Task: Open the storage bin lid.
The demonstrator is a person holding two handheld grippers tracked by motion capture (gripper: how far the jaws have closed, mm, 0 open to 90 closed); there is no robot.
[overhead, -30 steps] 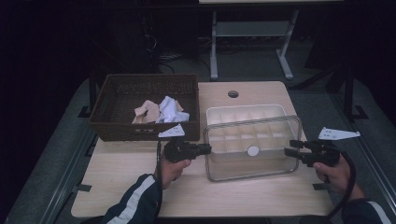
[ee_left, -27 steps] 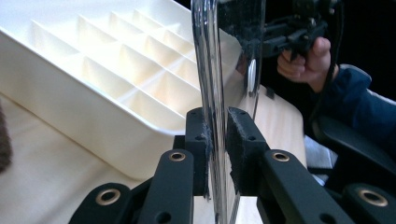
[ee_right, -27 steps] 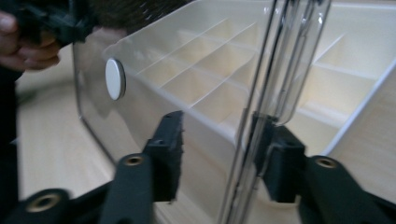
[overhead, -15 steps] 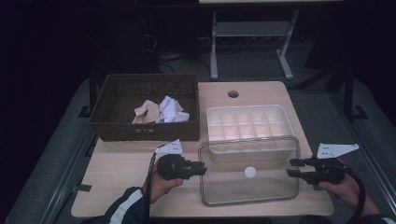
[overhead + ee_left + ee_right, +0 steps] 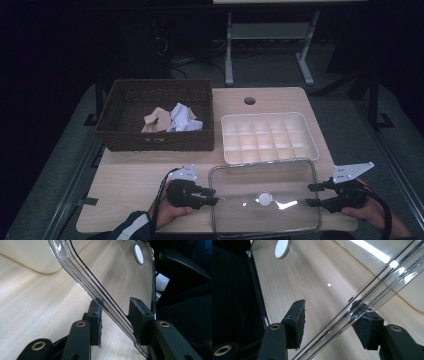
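Clear plastic lid (image 5: 265, 200) lying flat on the wooden worktop (image 5: 130, 180), just on the near side of the white compartment tray (image 5: 270, 137), far edge close beside the tray's near wall. White round knob (image 5: 263, 198) at the lid's middle.

Left hand-held gripper (image 5: 212, 196) at the lid's left edge, held by a hand (image 5: 167, 212) in a dark sleeve with a white stripe. Jaws just opening; lid rim (image 5: 100, 293) running between the two pads in the left gripper view, one pad standing clear of the rim, the other close against it. Released, by the look of the gap, not clamped.

Right hand-held gripper (image 5: 311, 195) at the lid's right edge, jaws likewise just opening a little. In the right gripper view, lid rim (image 5: 372, 293) crossing between the jaws, resting against one pad, the other pad well apart from it. Loose around the rim, not clenched.

Woven dark basket (image 5: 155, 142) to the left of the tray, just beside it, holding crumpled paper (image 5: 172, 120) in white and tan. Small round hole (image 5: 249, 101) in the worktop beyond the tray's far side. Grey three-cornered plates atop both grippers, pale against the dark floor.
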